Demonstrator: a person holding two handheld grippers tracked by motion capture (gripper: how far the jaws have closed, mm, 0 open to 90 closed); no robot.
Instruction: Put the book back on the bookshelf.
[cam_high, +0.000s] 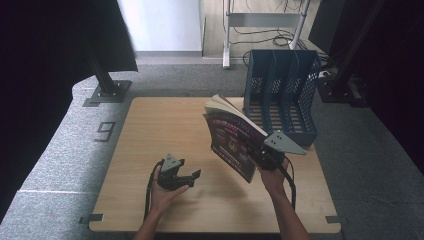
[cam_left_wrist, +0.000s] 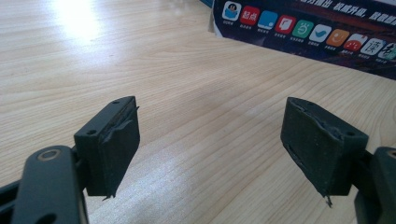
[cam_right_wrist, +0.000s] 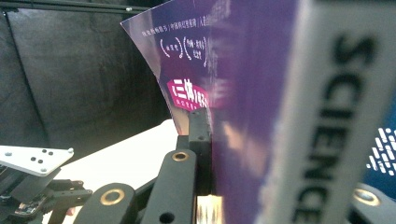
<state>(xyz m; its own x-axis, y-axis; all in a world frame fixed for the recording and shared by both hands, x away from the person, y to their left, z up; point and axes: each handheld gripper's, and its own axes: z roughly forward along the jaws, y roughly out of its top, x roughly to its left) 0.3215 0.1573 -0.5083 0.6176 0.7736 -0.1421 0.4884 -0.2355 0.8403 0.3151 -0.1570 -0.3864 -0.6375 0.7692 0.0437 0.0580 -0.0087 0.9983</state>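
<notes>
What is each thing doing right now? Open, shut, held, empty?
Left claw: open, holding nothing, low over the table.
Right claw: shut on the book.
Book: lifted off the table, tilted, pages fanning a little at the top.
Blue file rack: standing upright at the table's far right corner, slots look empty.

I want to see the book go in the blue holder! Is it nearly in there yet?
Partly. The book is already lifted off the table, tilted, clamped in the right gripper. The left gripper rests open near the table, holding nothing. The blue holder looks empty, so if the book is going there, carrying it over and sliding it in is left.
</notes>
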